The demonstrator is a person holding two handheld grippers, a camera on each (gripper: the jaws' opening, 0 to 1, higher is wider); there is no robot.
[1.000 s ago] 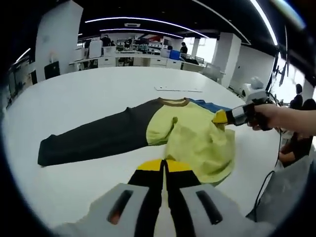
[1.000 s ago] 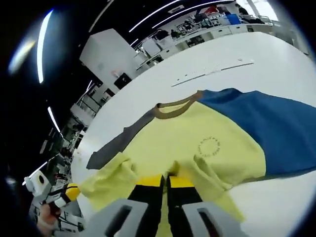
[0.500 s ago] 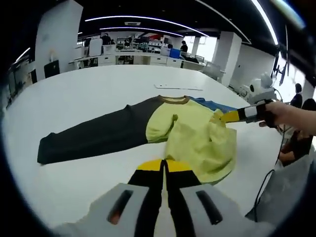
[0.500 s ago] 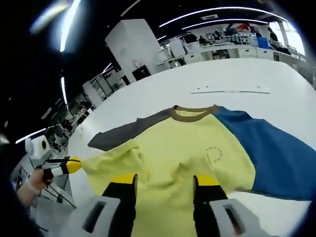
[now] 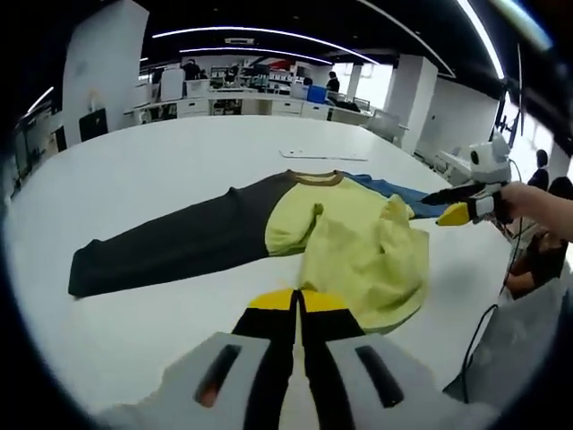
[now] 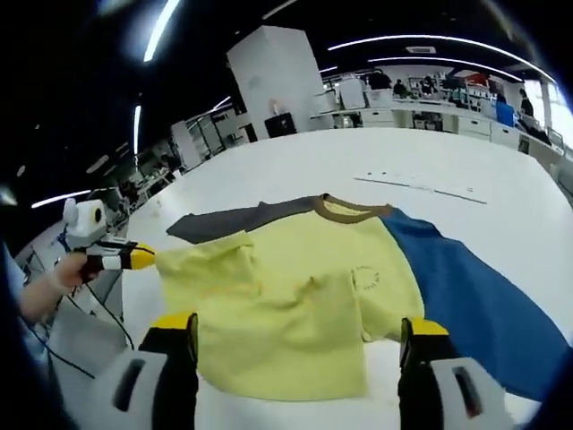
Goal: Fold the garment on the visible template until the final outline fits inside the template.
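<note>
A long-sleeved top (image 5: 358,242) lies on the white table (image 5: 179,161), its yellow body rumpled and partly folded over itself. Its dark grey sleeve (image 5: 170,251) stretches out flat, and the blue sleeve (image 5: 394,190) peeks out behind the body. My left gripper (image 5: 298,300) is shut with nothing in it, just short of the yellow hem. My right gripper (image 5: 448,204) hovers beside the top, apart from it. In the right gripper view my right gripper (image 6: 300,330) stands wide open over the yellow body (image 6: 286,296), with the blue sleeve (image 6: 466,296) and grey sleeve (image 6: 233,219) spread to either side. A hand holds my left gripper (image 6: 134,258) near the fabric's edge.
A thin pale strip (image 5: 322,157) lies on the table beyond the collar, also the strip (image 6: 421,184) in the right gripper view. A cable (image 5: 483,331) hangs off the table edge. Desks and people fill the far background.
My right gripper has let go of the yellow fabric, opened wide and pulled back from the top. The left gripper has stayed where it was.
</note>
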